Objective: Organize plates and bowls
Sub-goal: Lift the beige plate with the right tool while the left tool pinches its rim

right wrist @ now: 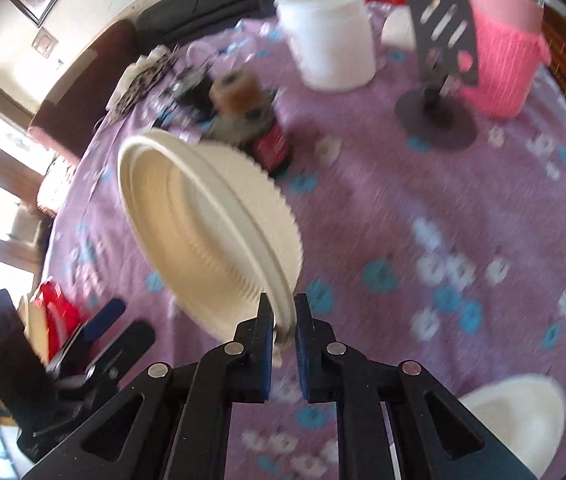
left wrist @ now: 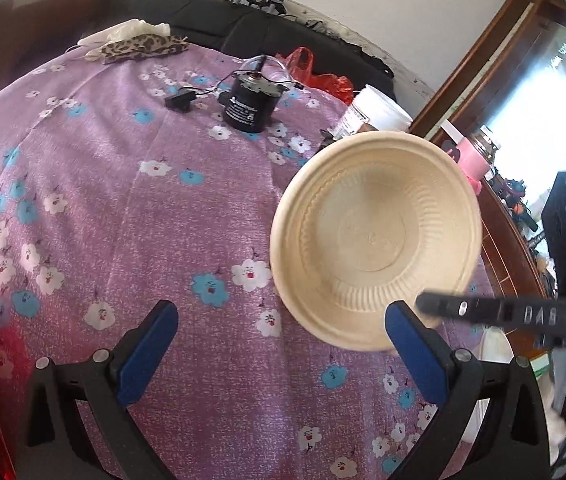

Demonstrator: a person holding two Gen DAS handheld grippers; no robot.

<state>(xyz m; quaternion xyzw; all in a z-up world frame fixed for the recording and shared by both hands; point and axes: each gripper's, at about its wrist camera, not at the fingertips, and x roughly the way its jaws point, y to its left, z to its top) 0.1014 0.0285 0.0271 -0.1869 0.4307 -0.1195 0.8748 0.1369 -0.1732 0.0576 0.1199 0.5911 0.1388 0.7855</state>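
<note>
1. Bowl (right wrist: 207, 236) — beige, ribbed wall, round, so no long axis; it is lifted off the desk (left wrist: 123, 240) and tilted on edge.
2. Right wrist view: the mouth faces left and slightly toward the camera, the ribbed underside faces right. Left wrist view: the mouth (left wrist: 375, 236) faces almost straight at the camera.
3. Right gripper (right wrist: 283, 312) is pinched on the bowl rim at its lowest edge, pads tight on either side of the rim. Frame is motion-blurred.
4. Left gripper (left wrist: 283, 320) stands wide apart with nothing between the blue pads, low over the cloth just left of the bowl.
5. Desk carries a purple floral cloth (left wrist: 83, 160).
6. Writing: embossed marks on the bowl floor, unreadable. Black cylinder (left wrist: 249, 106) has a white label, too small to read. White tub (left wrist: 377, 114) has a printed label, also illegible. Right gripper's finger in the left view shows raised letters, roughly "DAB", partly blurred.
7. Also on the desk: pink knitted-sleeve jar (right wrist: 503, 52), black slotted stand (right wrist: 441, 76), second white dish (right wrist: 523, 412) at lower right.
</note>
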